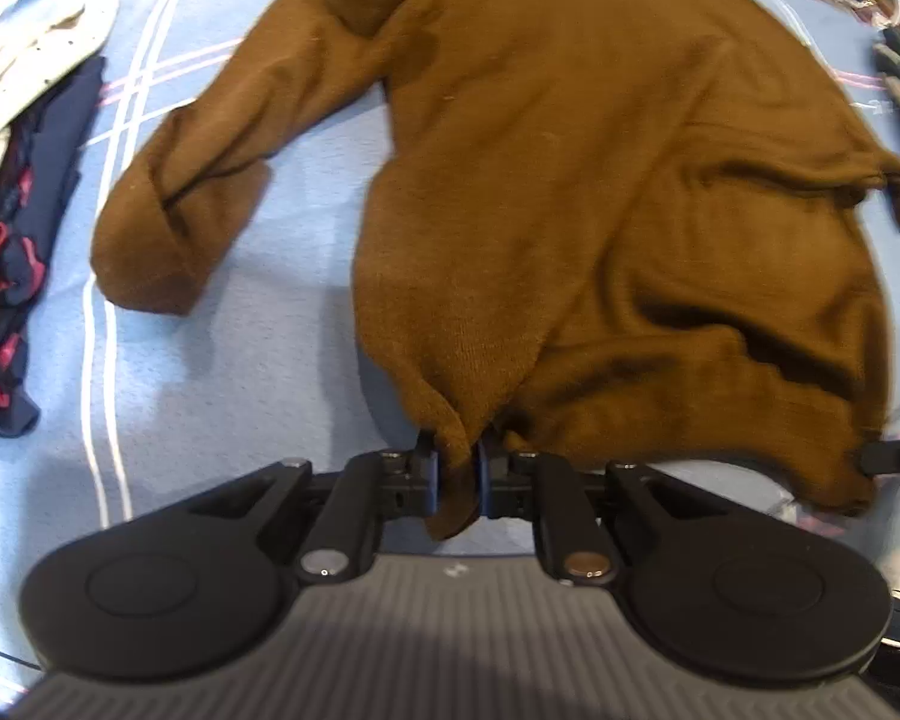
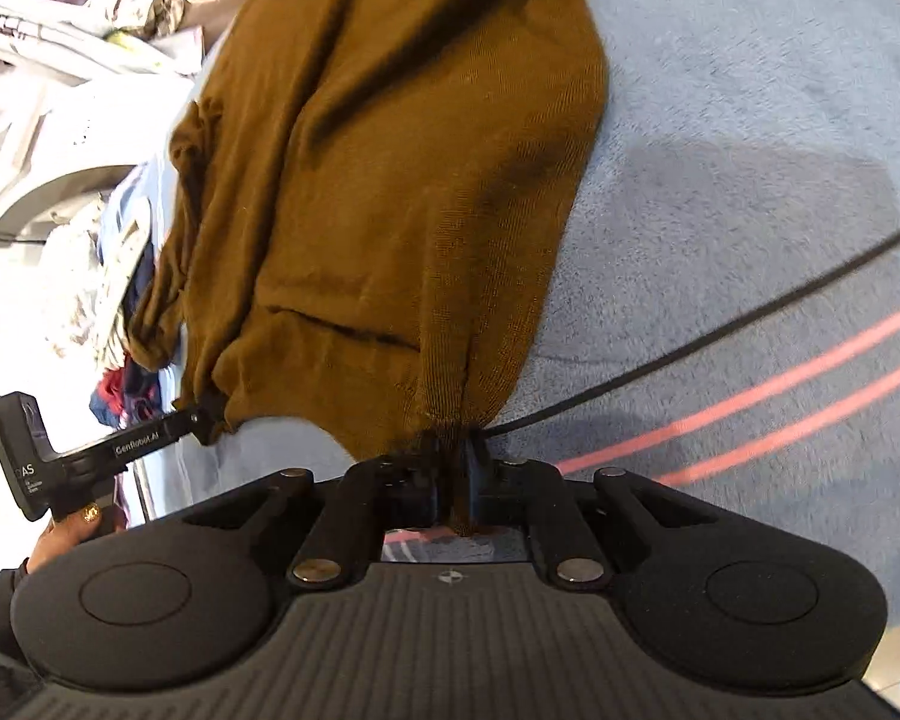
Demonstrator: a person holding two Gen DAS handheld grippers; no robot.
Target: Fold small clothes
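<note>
Reading "GenRobot.AI", left tongs pinch brown sweater.

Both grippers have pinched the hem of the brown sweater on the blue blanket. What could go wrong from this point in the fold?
1. The left gripper and right gripper each pinch only a small bunch of the brown sweater hem, so the knit might slip out when lifted.
2. The left sleeve lies spread out on the blue blanket with its cuff turned over; it may drag and fold in crooked.
3. A black cable runs beside the right gripper and could snag.
</note>
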